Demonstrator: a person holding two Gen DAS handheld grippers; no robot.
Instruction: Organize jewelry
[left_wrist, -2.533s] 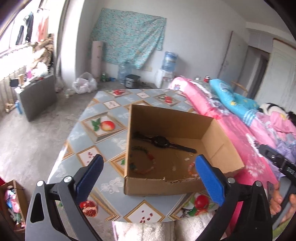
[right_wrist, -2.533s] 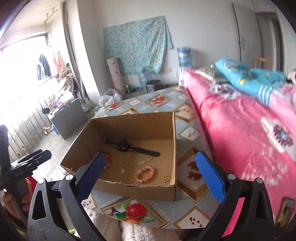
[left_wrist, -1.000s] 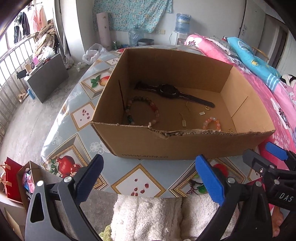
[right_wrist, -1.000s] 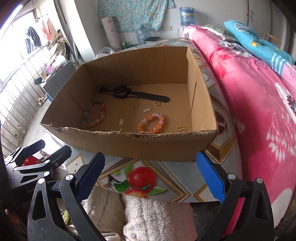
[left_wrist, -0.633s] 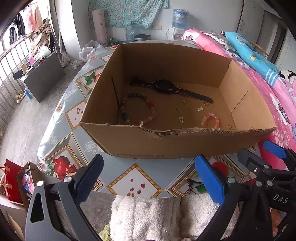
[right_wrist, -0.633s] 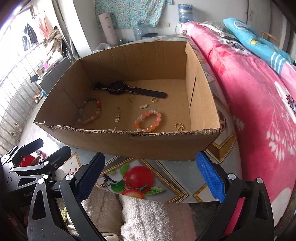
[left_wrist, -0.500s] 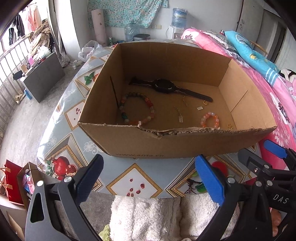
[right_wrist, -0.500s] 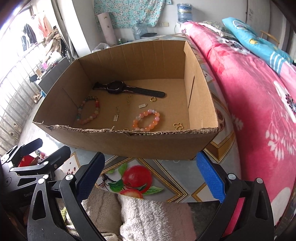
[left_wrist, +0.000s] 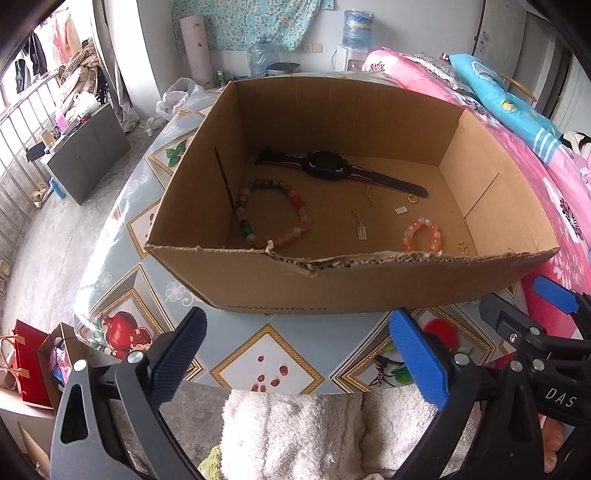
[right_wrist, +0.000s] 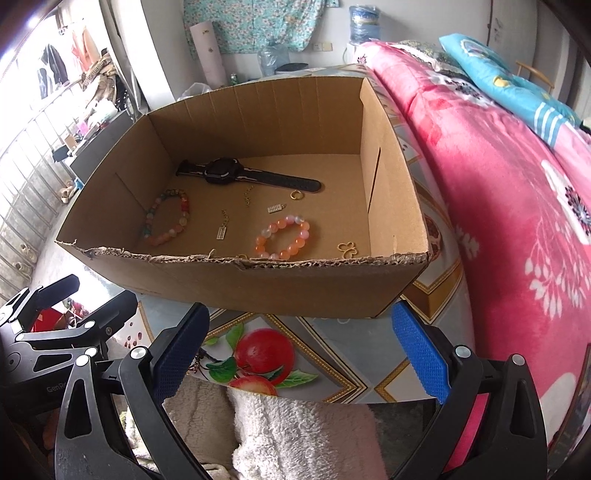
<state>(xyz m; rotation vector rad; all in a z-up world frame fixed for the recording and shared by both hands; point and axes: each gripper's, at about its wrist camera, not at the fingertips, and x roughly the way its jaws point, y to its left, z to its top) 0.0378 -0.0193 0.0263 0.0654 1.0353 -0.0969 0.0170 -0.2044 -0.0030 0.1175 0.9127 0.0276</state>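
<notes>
Two grippers hover short of a cardboard box (left_wrist: 332, 284) that sits on a table (left_wrist: 110, 273) with a fruit-patterned cloth. The left gripper (left_wrist: 295, 354) has its jaws spread wide and holds nothing; the right gripper (right_wrist: 299, 350) is likewise wide open and empty. The jewelry lies on the box floor, ahead of and beyond both pairs of jaws, past the torn near wall. In the left view, a black watch (left_wrist: 328, 170) lies farthest ahead, near the back wall. A large multicolored bead bracelet (left_wrist: 271, 212) lies ahead and toward the left jaw's side. A small orange bead bracelet (left_wrist: 422, 235) lies ahead of the right jaw, close behind the near wall. Between the bracelets are a chain with a small tag (left_wrist: 359, 226), another short chain (left_wrist: 370, 196), a small plate (left_wrist: 400, 210) and a gold ring (left_wrist: 412, 199). In the right view, a gold clover piece (right_wrist: 348, 249) lies by the box's right wall. White fleece (left_wrist: 295, 432) shows below the jaws.
</notes>
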